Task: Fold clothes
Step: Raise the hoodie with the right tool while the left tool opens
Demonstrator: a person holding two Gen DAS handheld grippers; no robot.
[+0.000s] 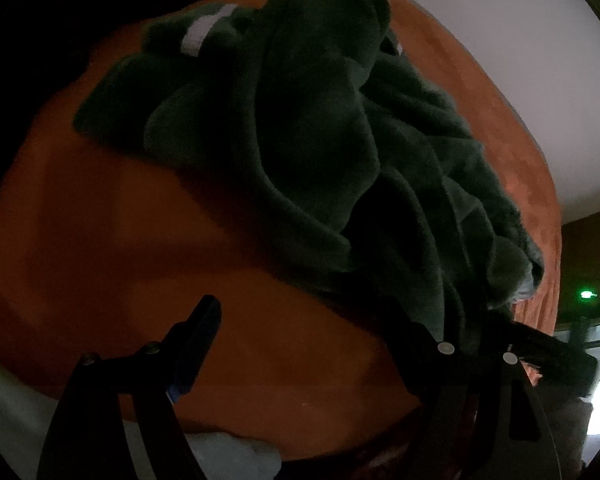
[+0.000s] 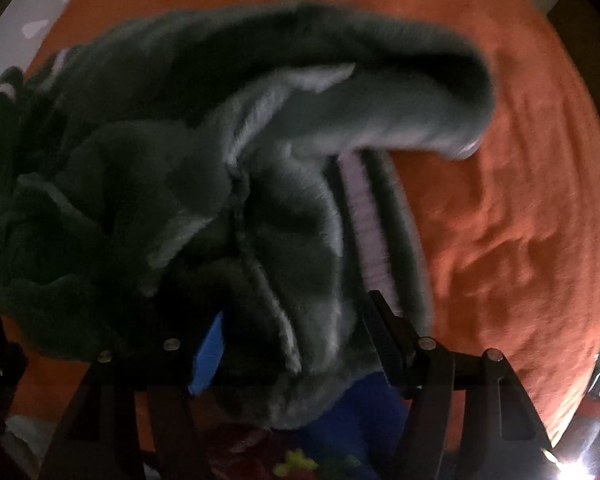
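Because the green fleece garment (image 1: 308, 152) lay crumpled on the orange bed (image 1: 100, 208) rather than flat, the left gripper (image 1: 312, 340) hung at its six o'clock edge with jaws apart, and the right gripper (image 2: 296, 340) straddled a fold, jaws apart, apparently unclamped.

free: bare orange bedcover (image 1: 112, 216) left of and below the crumpled green fleece garment (image 1: 308, 140), and a wide rumpled stretch to its right in the right wrist view | blocked: garment heaped across the middle; dark clothes pile (image 1: 60, 4) at far-left corner | edge: bedcover ends near white wall (image 1: 500, 32)
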